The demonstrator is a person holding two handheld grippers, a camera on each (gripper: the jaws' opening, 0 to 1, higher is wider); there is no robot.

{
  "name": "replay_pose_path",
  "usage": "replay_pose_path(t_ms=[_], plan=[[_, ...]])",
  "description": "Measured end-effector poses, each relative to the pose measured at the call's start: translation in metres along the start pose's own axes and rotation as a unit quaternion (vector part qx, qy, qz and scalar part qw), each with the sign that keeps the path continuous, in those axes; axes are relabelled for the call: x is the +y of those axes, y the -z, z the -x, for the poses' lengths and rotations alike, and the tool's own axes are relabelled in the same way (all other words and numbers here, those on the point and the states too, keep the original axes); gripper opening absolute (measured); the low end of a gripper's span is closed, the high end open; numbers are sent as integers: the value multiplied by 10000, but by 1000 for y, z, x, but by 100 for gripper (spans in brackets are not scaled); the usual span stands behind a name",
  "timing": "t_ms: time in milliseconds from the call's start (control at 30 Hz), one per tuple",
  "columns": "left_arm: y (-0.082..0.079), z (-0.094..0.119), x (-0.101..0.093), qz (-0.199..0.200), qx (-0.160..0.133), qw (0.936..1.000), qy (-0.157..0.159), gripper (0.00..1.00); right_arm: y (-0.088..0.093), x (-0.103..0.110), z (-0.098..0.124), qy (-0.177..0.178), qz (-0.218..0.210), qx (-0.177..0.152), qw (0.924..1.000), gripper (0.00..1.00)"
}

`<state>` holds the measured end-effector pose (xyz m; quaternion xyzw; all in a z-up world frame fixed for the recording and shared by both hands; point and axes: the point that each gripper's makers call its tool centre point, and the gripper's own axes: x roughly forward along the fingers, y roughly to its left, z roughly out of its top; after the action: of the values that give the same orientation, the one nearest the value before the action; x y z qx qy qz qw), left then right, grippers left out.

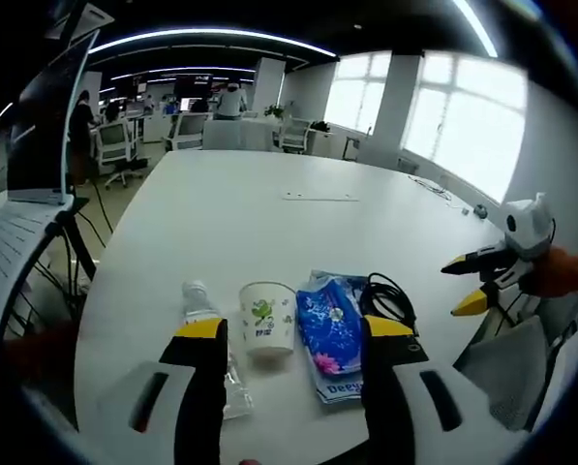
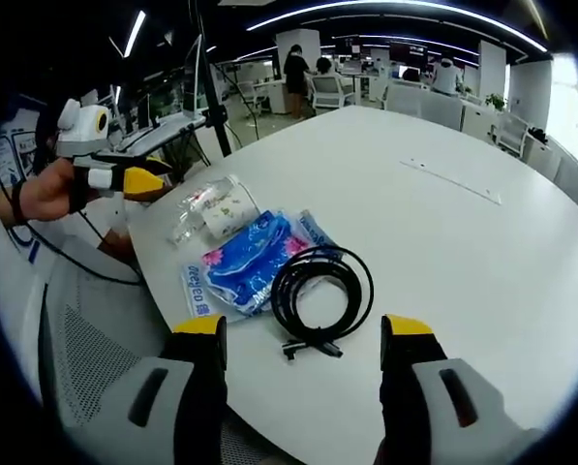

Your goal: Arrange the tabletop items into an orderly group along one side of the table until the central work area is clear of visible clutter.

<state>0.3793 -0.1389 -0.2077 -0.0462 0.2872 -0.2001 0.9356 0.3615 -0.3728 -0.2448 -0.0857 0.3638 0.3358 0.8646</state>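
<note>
Four items lie in a row near the edge of the white table (image 1: 269, 213): a clear plastic bottle (image 1: 203, 312) on its side, an upright paper cup (image 1: 267, 318), a blue tissue pack (image 1: 329, 337) and a coiled black cable (image 1: 385, 295). My left gripper (image 1: 294, 329) is open, and the cup shows between its yellow tips, untouched. My right gripper (image 2: 303, 329) is open just in front of the cable (image 2: 322, 291). Beyond the cable are the tissue pack (image 2: 245, 262), the cup (image 2: 226, 208) and the bottle (image 2: 194, 211). Each gripper shows in the other's view: the right gripper (image 1: 460, 287) and the left gripper (image 2: 138, 181).
A laptop on a stand (image 1: 37, 145) rises left of the table. Mesh office chairs stand at the near edge (image 1: 506, 358) (image 2: 85, 349). A flat cable hatch (image 1: 318, 197) is set in the table's middle. Desks, chairs and people fill the room behind.
</note>
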Motion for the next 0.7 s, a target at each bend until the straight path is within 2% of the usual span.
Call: replay_pose_path(t_ms=[700], plan=[[-2, 1, 2, 60, -10, 10000, 0, 54, 2, 1, 0, 25, -72, 10, 10000, 63]])
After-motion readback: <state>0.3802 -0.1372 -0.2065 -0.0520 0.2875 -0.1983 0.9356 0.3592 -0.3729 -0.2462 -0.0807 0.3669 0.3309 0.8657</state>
